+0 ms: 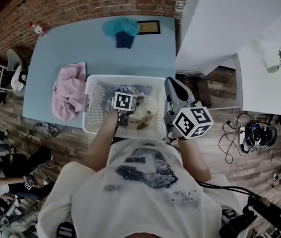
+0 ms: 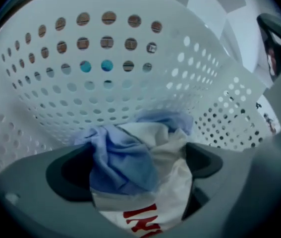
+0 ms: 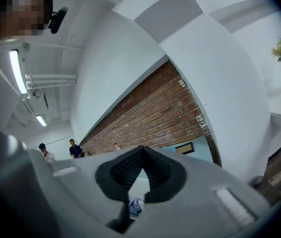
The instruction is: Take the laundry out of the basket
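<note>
Laundry lies bunched in the bottom of the white basket, a heap with no clear long axis. In the left gripper view it runs from the near edge up toward the basket's far perforated wall. It is made up of a blue cloth crumpled on the left and on top, and a white cloth under and to the right of it. The white cloth carries red block letters. They are cut off by the bottom edge, so only parts of strokes show, possibly a "T" and an "H". The left gripper points steeply down into the basket with its jaws spread wide. The heap sits between them, and the dark pads do not press on it. The basket stands at the near edge of the pale blue table, its long side running across the head view. A pink cloth lies on the table just left of the basket, touching its side. A teal cloth lies near the far edge, well apart from the basket. The right gripper hangs beside the basket's right rim, pointing about level toward the brick wall. Its tips are together with nothing between them.
</note>
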Motion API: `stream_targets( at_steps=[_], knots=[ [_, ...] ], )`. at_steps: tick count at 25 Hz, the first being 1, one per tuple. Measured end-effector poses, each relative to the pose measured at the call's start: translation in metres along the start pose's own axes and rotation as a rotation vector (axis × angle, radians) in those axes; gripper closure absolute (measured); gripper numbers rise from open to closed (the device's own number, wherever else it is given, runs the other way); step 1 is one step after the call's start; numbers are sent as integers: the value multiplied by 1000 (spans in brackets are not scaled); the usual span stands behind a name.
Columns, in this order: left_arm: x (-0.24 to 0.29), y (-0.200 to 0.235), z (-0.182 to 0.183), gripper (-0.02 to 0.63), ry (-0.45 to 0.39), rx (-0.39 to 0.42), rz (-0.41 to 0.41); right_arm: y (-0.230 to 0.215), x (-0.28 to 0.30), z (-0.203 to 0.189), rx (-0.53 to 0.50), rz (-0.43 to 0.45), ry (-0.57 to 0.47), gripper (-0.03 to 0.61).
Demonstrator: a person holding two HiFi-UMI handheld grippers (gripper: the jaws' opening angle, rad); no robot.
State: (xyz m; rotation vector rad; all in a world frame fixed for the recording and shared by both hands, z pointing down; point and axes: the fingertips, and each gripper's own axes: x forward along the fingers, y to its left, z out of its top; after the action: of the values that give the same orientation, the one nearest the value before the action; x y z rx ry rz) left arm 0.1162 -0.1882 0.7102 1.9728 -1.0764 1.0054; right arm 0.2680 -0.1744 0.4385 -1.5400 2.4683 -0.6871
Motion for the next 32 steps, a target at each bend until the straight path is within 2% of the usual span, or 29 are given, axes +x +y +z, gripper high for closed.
stream_targets(
  at_steps=[2,4,5,8,9,14,19,23,26,32],
  knots=[
    [4,-2,-8,46,38,3,-4,0,1,0,1,-2,1,581],
    [5,-9,-32,46,151,-33,-32,-1,1,0,2,-2,0,581],
    [7,-11,-38,46,180,-32,-38,-1,2,0,4,-2,0,581],
    [19,2,-12,46,67,100,18,0,4,0,8,-2,0,581],
    [23,3,-9,46,57,125,24,0,4,-1,10,-2,0,581],
    [33,3,-19,46,107,171,32,1,6,-1,11,-3,-2,581],
    [51,0,-35,48,145,186,-3,3,7,-1,13,-3,1,581],
    [55,4,-39,51,161,229,20,4,8,-1,13,-2,-1,581],
    [55,2,-40,80,174,275,8,5,8,-1,11,-4,0,581],
    [54,-12,-45,235,221,393,-17,8,9,-3,9,-4,1,581]
  ],
)
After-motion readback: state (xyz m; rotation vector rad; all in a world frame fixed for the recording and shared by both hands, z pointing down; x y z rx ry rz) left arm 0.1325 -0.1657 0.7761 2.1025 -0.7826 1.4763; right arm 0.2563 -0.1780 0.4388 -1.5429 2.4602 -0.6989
